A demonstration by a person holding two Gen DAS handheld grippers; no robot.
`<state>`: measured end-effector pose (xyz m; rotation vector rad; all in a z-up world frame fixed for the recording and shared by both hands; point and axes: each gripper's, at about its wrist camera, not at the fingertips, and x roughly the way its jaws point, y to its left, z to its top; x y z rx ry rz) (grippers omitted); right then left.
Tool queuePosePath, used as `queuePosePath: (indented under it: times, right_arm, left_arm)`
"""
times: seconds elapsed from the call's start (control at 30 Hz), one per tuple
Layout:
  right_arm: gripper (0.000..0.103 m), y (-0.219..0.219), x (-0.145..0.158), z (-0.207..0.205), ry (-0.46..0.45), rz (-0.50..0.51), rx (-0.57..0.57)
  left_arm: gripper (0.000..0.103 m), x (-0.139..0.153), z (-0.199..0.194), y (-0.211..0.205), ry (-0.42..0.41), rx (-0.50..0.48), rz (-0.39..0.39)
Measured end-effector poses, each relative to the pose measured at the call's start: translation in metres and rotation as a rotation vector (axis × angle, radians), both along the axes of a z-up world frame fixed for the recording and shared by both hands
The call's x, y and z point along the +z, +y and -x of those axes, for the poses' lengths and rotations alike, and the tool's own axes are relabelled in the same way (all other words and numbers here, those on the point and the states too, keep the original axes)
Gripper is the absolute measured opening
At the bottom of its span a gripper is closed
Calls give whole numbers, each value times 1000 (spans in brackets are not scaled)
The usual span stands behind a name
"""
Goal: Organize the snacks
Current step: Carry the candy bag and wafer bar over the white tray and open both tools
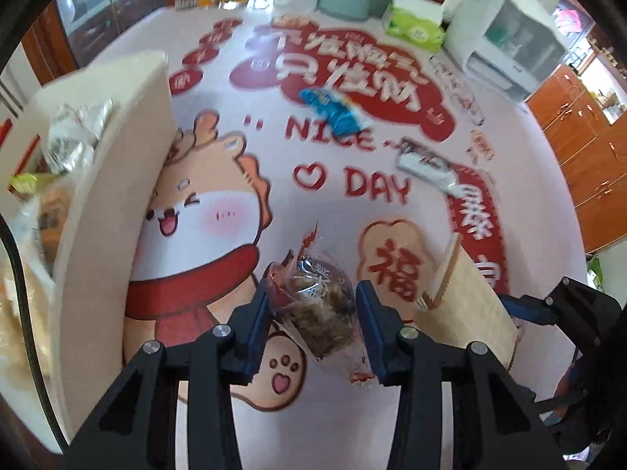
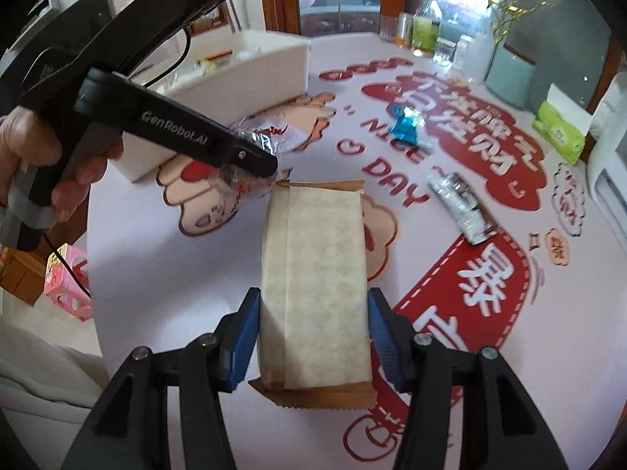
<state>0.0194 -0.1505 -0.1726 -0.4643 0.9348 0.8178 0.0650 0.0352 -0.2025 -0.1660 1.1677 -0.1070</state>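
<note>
the left hand-held gripper (image 1: 313, 307) is clamped on a clear-wrapped snack (image 1: 319, 297) above the worktop (image 1: 274, 164), right of the white box (image 1: 113, 180). the right hand-held gripper (image 2: 313, 333) grips a beige packet (image 2: 317, 286).

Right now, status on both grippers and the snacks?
Left gripper shut on clear-wrapped snack. Right gripper shut on tan packet. Blue snack, silver snack loose on table. Path to white bin open.
</note>
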Motion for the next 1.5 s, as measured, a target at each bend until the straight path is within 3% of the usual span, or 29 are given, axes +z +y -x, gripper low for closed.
queuePosePath:
  times: [0.43,0.63,0.83,1.07,1.2,1.37,1.5]
  right_arm:
    - [54,-1,80,21,-136,-169,-31]
    - [54,33,113,25,-198,-216,-79]
    - [54,101,138,26,-211,-272,-151]
    - [54,200,141,14,-163,-320,-282]
    - [54,236,128,0,-70,-341,-332]
    - [54,269,120,-14,-1,-338,-382]
    - [54,291,125,-26,-7,-315,-392]
  left_arm:
    - [41,96,49,5,-180,-7,-79]
    - [41,125,53,51,-258,-4,-77]
    - [41,145,47,120,-305,-58,-85]
    - [41,147,42,227,-334,-64,-135]
    - [41,140,39,274,-308,-60,-130]
    - [41,130,39,304,-290,-65,-115]
    - [42,125,36,316,-273,-80,-99]
